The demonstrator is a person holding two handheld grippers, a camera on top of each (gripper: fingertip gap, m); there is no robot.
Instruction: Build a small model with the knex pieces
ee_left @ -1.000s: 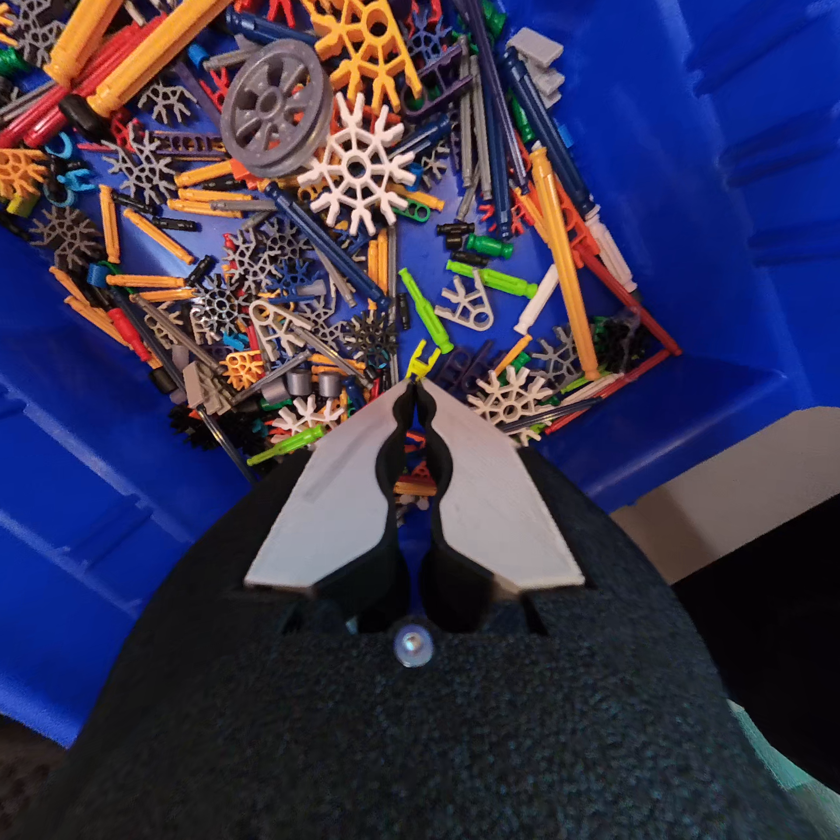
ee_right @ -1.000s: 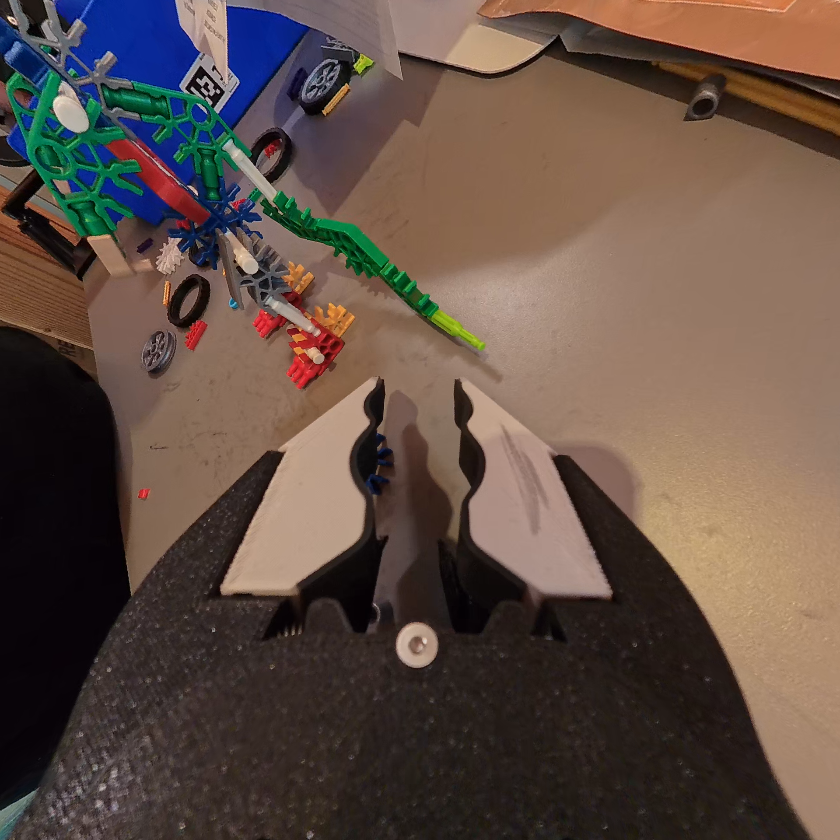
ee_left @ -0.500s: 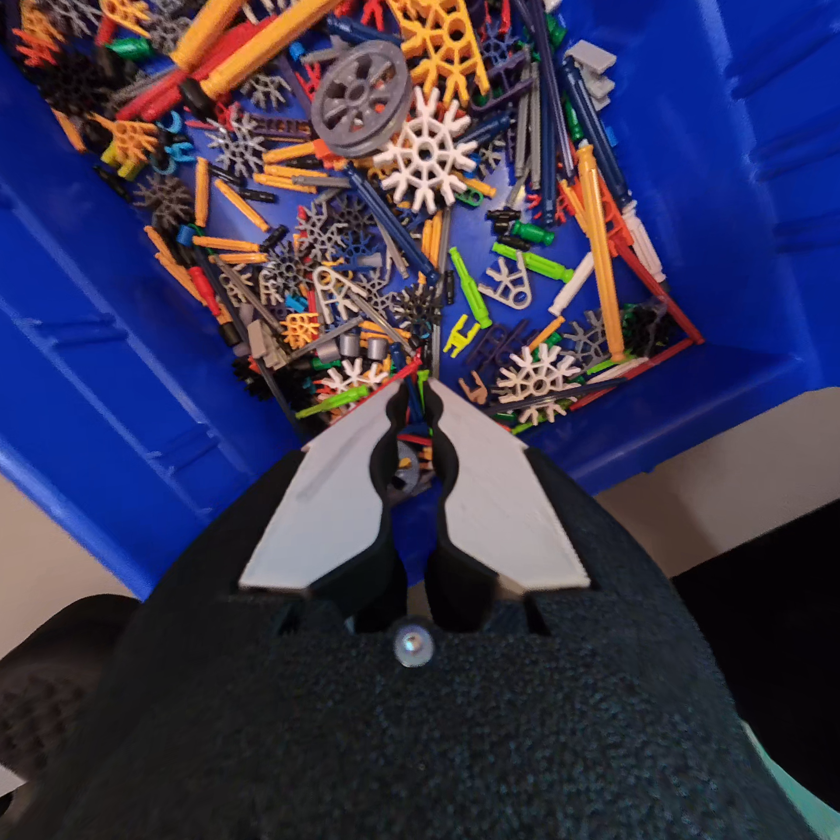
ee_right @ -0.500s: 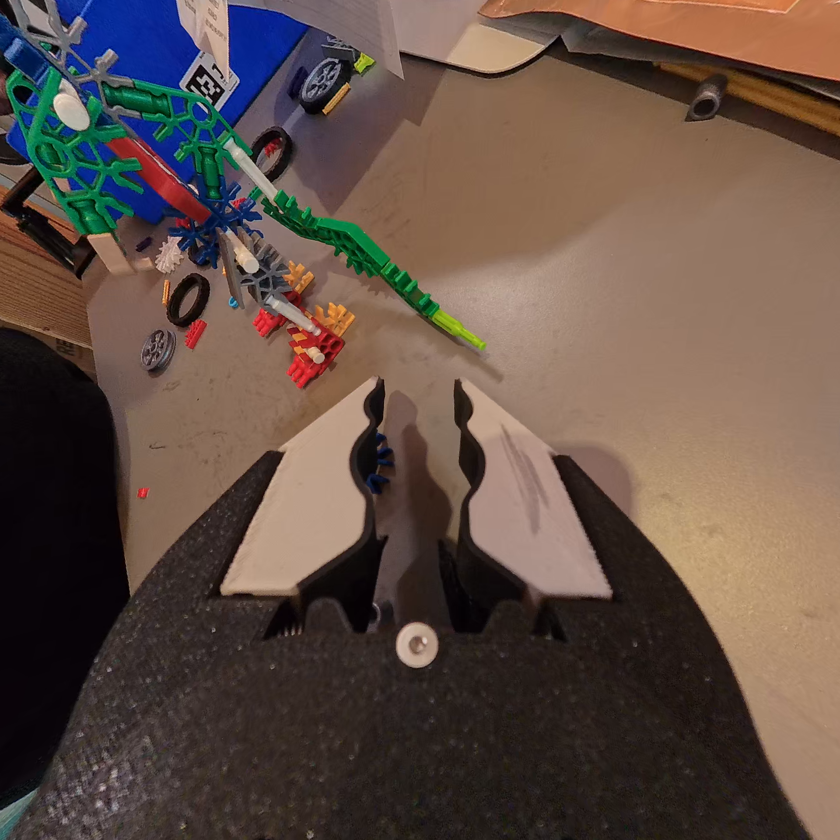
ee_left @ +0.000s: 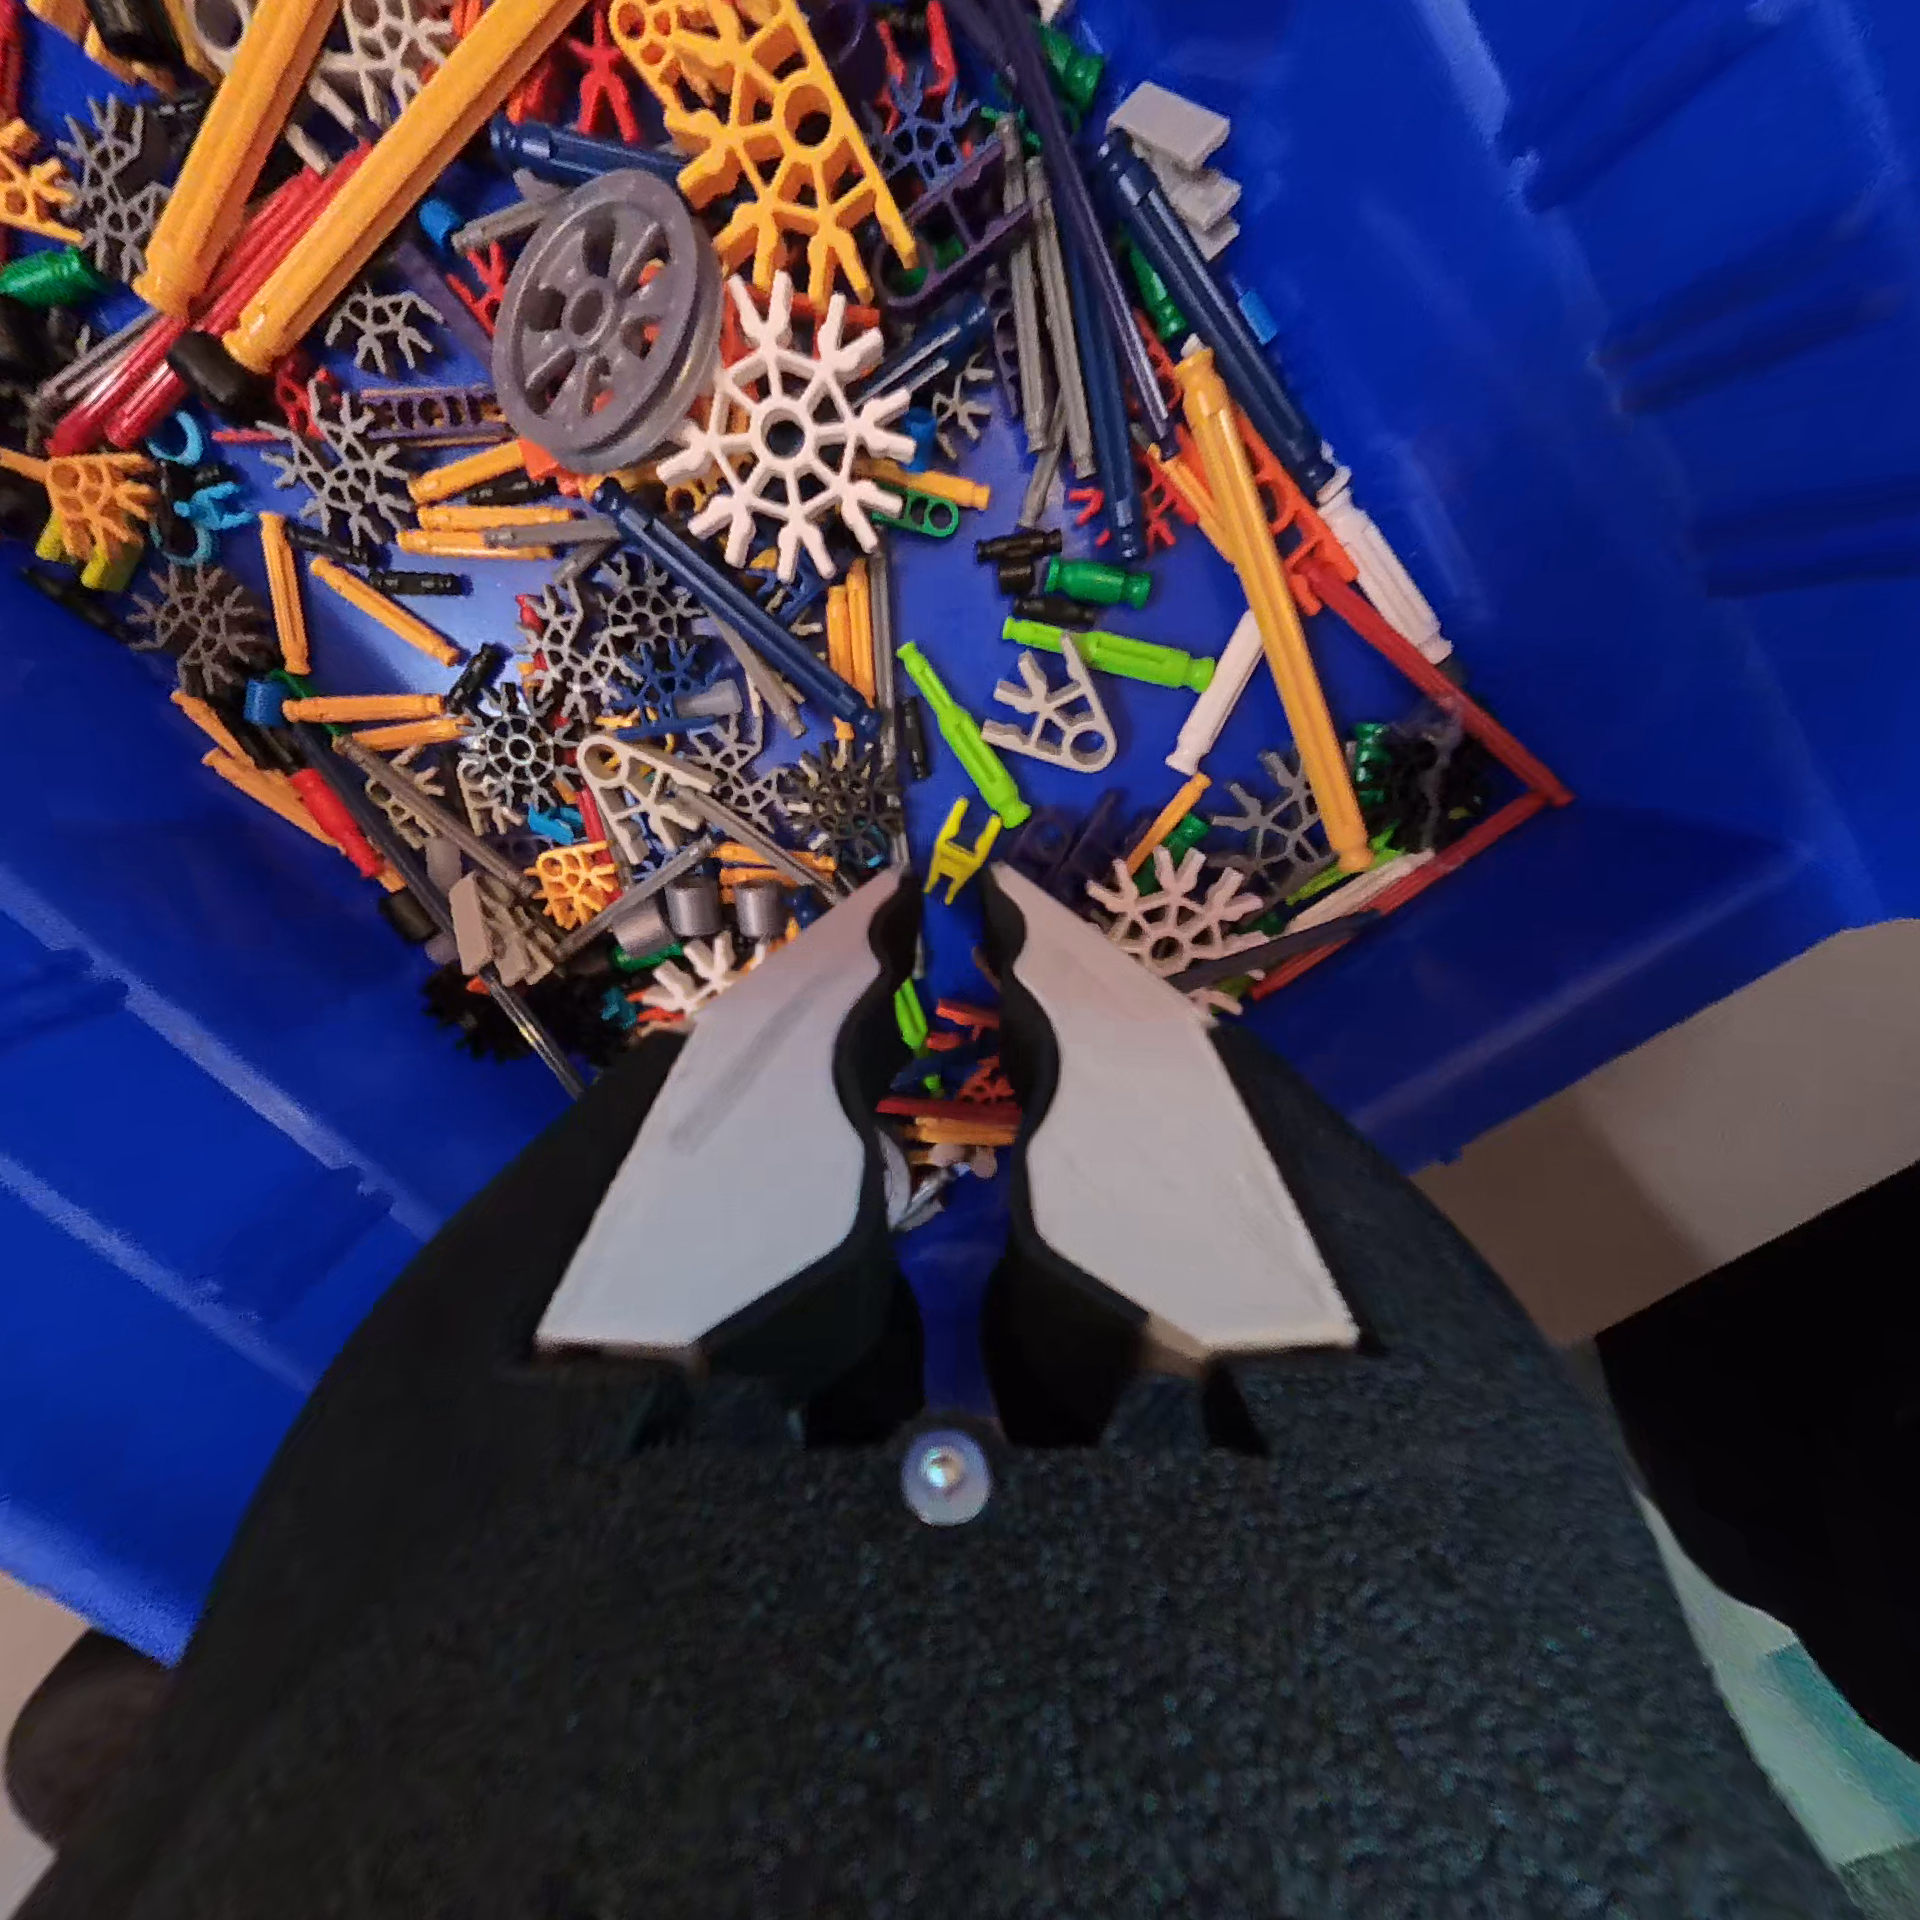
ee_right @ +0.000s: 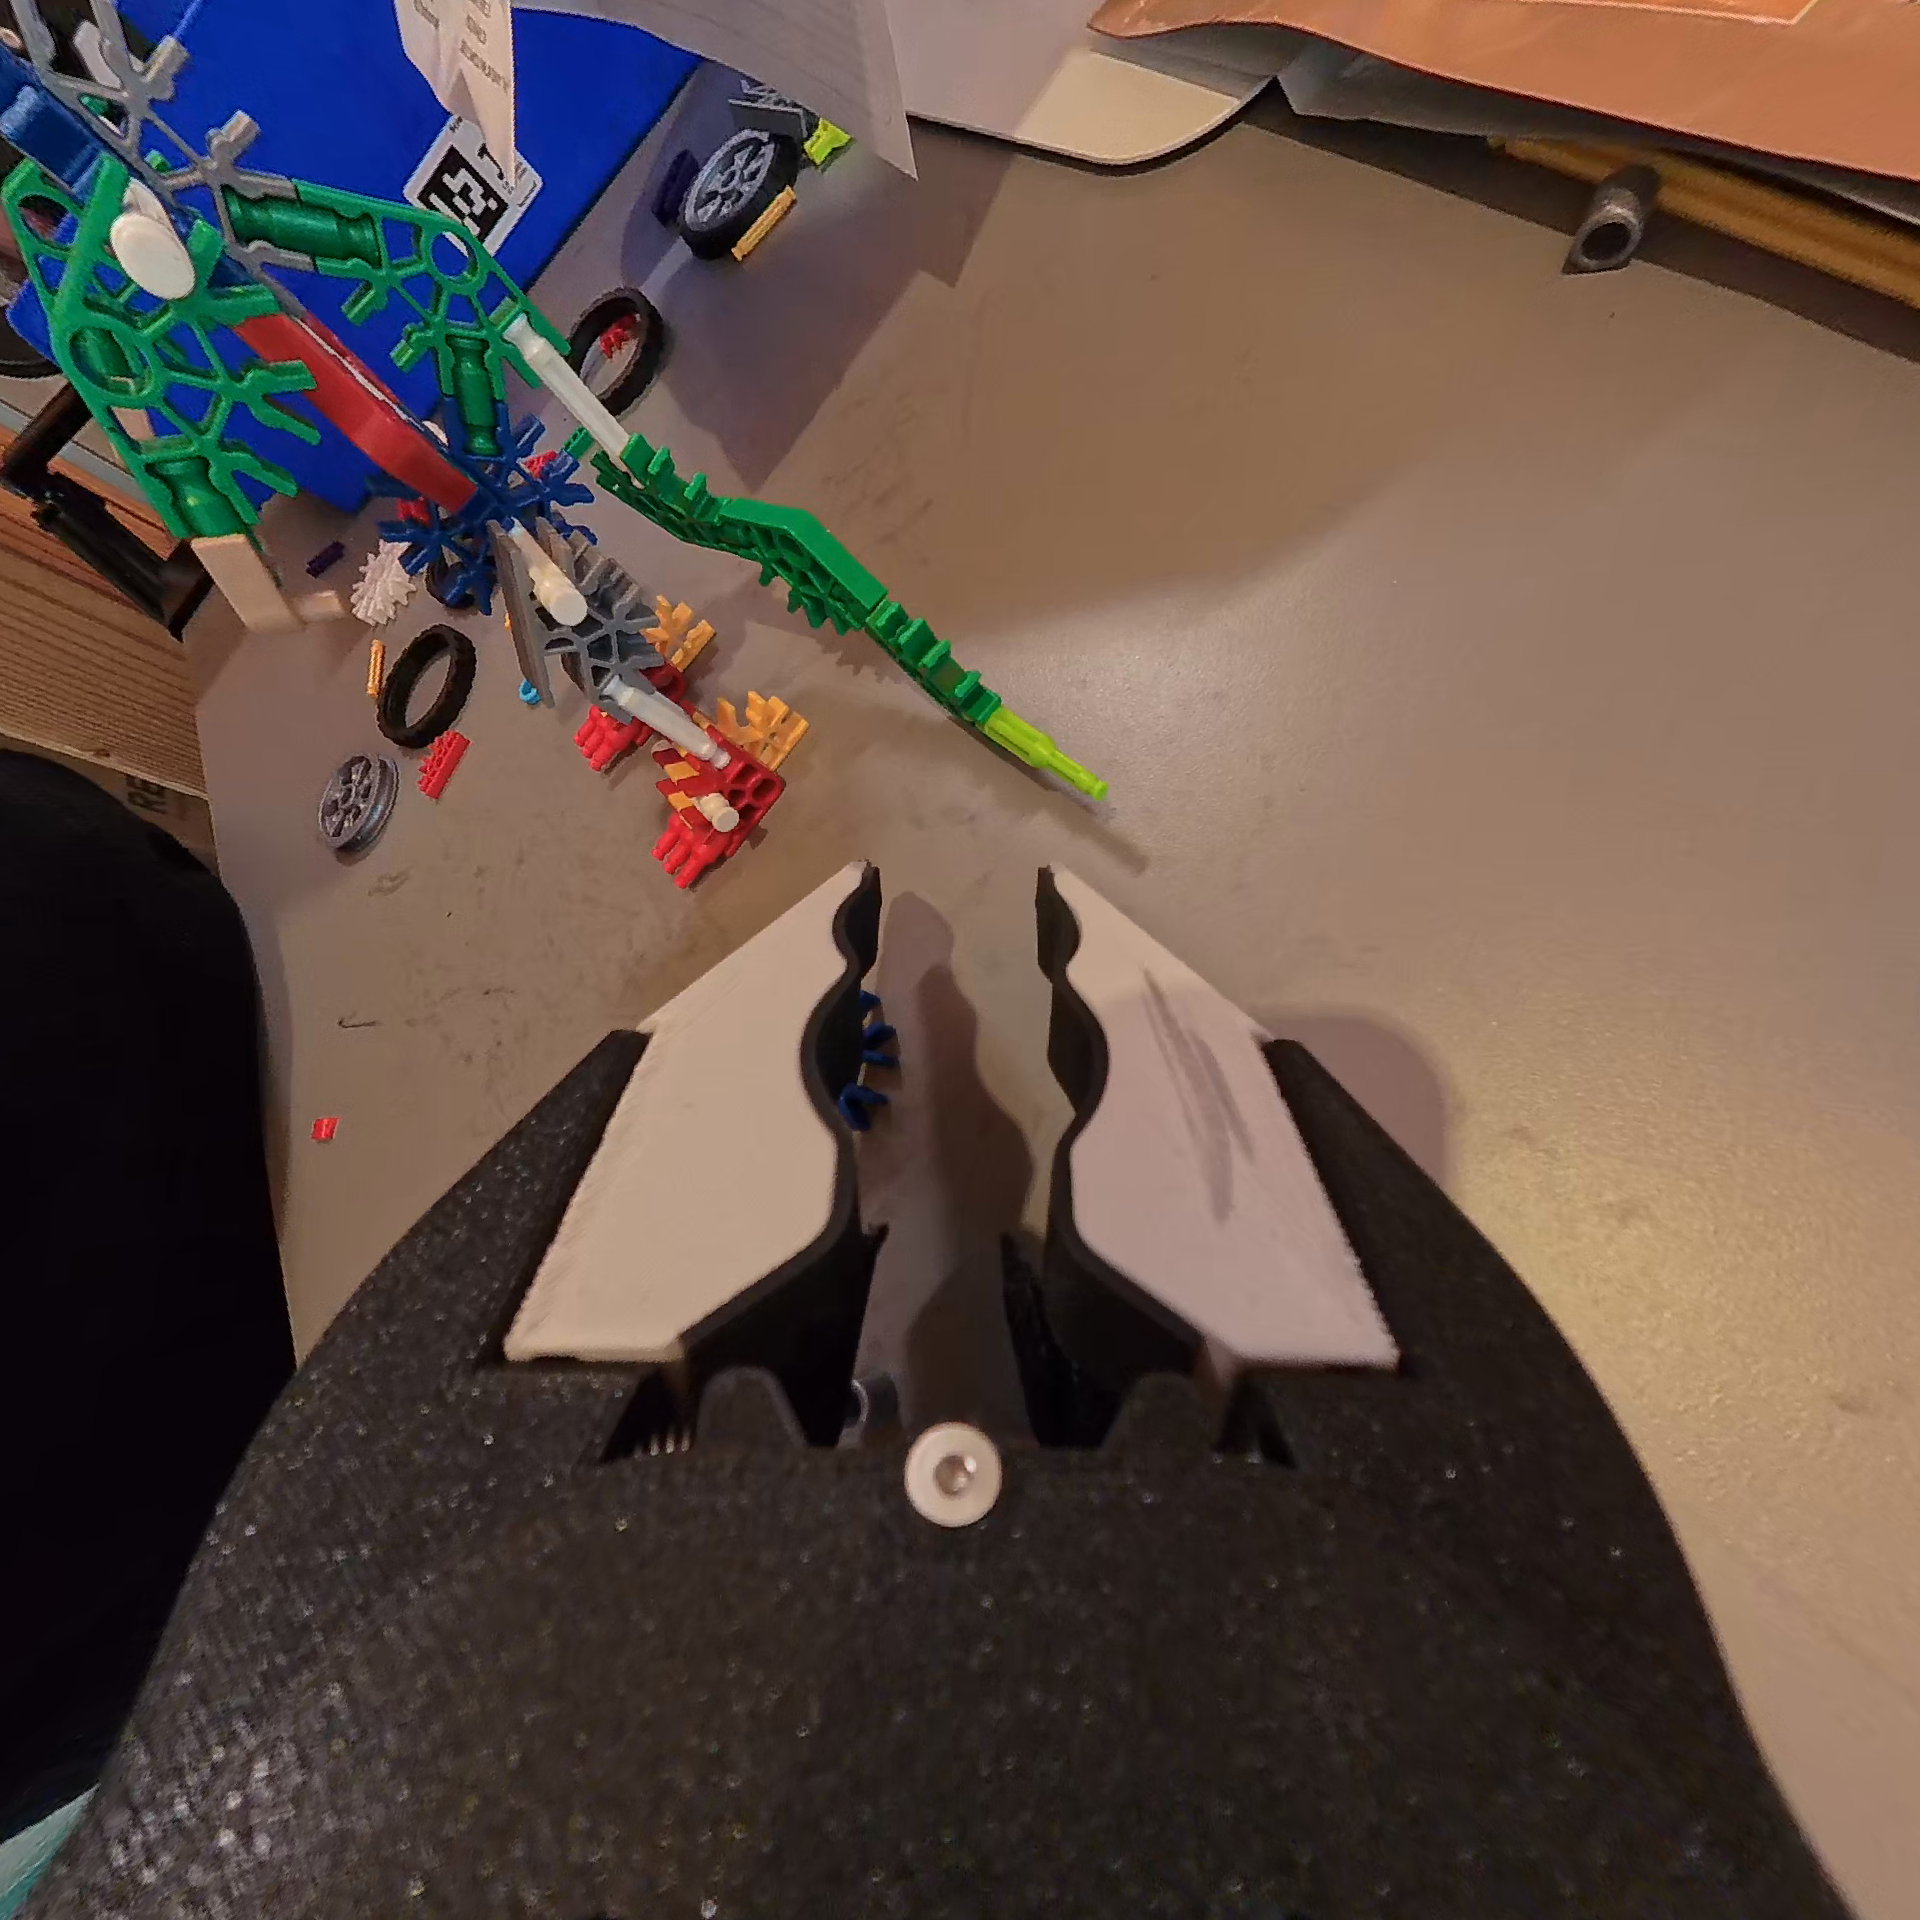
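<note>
Left claw (ee_left: 943, 883), slightly spread and empty, hangs over the blue bin (ee_left: 1662, 416) beside a yellow clip (ee_left: 961, 850). Right claw (ee_right: 958, 878), spread, hovers above the counter (ee_right: 1455, 623); a blue connector (ee_right: 868, 1060) sits against its left finger.

The left tongs (ee_left: 943, 883) stand slightly parted above a blue bin (ee_left: 1714, 436), whose steep walls close in at 3 and 9 o'clock. Its floor is crowded with loose rods and connectors; a grey wheel (ee_left: 608, 338) and a white snowflake connector (ee_left: 784, 431) lie at 11 to 12 o'clock. A small yellow clip (ee_left: 961, 847) sits just ahead of the tips, beside a small bare patch of floor.

The right tongs (ee_right: 956, 883) stand apart over the worktop (ee_right: 1455, 623), bare from 12 to 4 o'clock. A green toy assembly (ee_right: 312, 343), its green chain (ee_right: 810, 561) and a red connector cluster (ee_right: 717, 810) block 10 to 12 o'clock. Papers (ee_right: 1507, 62) edge the far side.
</note>
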